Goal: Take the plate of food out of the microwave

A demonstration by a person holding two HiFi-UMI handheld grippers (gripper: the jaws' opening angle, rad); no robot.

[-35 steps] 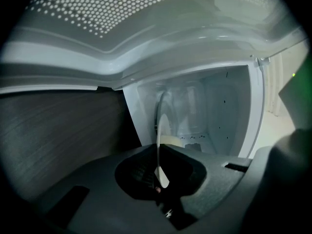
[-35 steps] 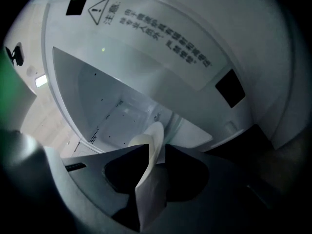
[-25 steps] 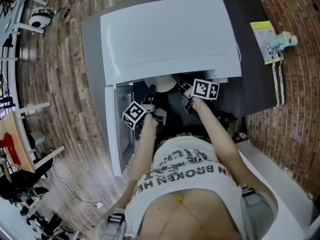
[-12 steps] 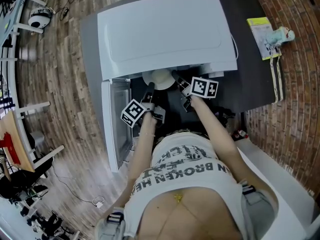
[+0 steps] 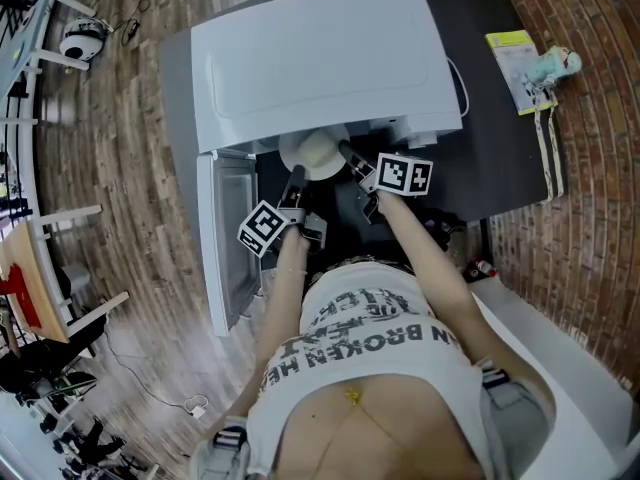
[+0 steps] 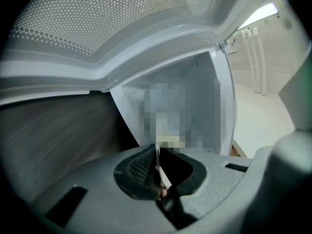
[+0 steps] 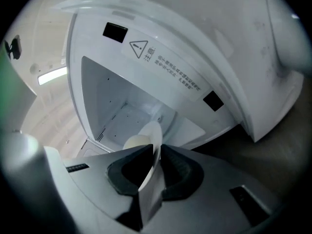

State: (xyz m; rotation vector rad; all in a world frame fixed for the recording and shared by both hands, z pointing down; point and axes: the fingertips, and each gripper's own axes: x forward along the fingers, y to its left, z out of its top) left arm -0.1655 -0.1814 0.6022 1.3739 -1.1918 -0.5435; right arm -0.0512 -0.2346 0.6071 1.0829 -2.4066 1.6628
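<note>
Plate [image 5: 312, 154] partly hidden under the microwave [image 5: 320, 58] top in head view; food [image 7: 135, 141] largely masked by the plate's rim.

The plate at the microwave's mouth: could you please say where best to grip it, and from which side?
Probably its thin rim, at opposite edges, from the near side: the plate lies level, and the left tongs and right tongs are shut on that rim.

We find the head view bright and evenly lit. The microwave [image 5: 320, 63] top is the palest surface, while the opening under its front edge falls into deep shadow. Straight lines bow toward the corners. Both gripper views are fisheye with black corners. There the plate [image 7: 146, 138] rim nearest the lens is soft, and a light strip [image 6: 258, 16] glares.
</note>
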